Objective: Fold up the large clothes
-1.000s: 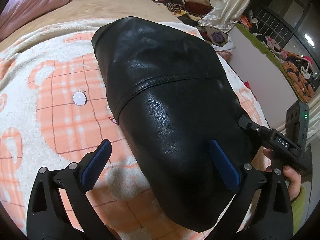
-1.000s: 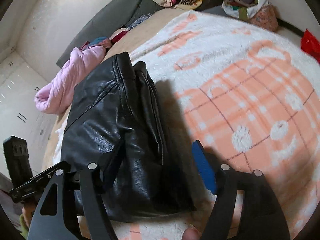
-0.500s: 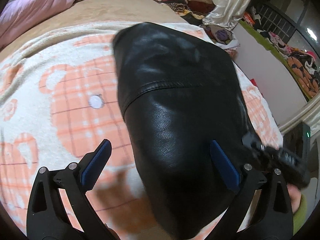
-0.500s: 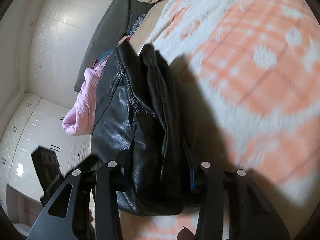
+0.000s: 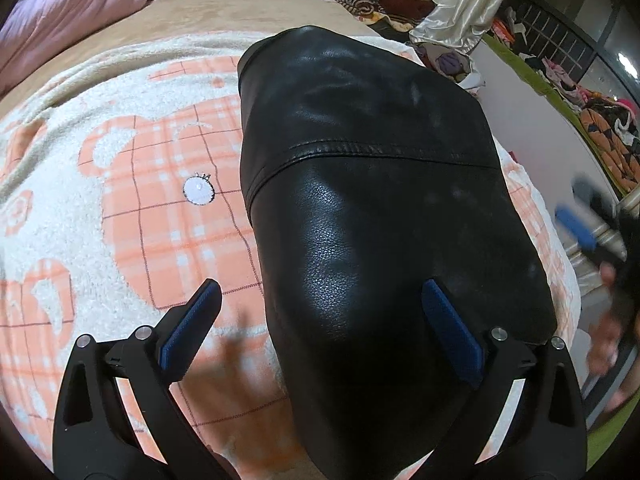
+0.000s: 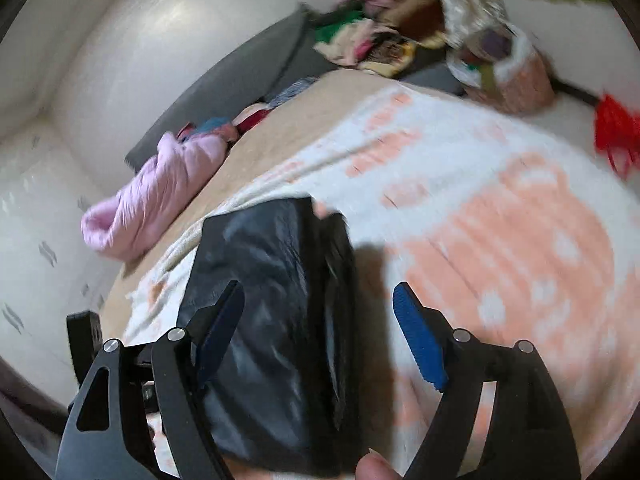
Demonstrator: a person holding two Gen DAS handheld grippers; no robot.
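The black leather jacket (image 5: pixel 380 220) lies folded into a thick bundle on the peach-and-white bear blanket (image 5: pixel 132 208) covering the bed, seemingly set there so the fold keeps its shape. The left claw (image 5: pixel 320 328) is spread wide just above its near end, gripping nothing. The right claw (image 6: pixel 320 336) is also spread and empty, suggesting this fold is essentially complete.

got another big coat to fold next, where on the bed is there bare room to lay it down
The bear-print blanket lies bare beside the folded black leather jacket, on the side away from the bed's edge. Crowded: the pink puffer jacket along the wall and the clothes pile at the bed's far end.
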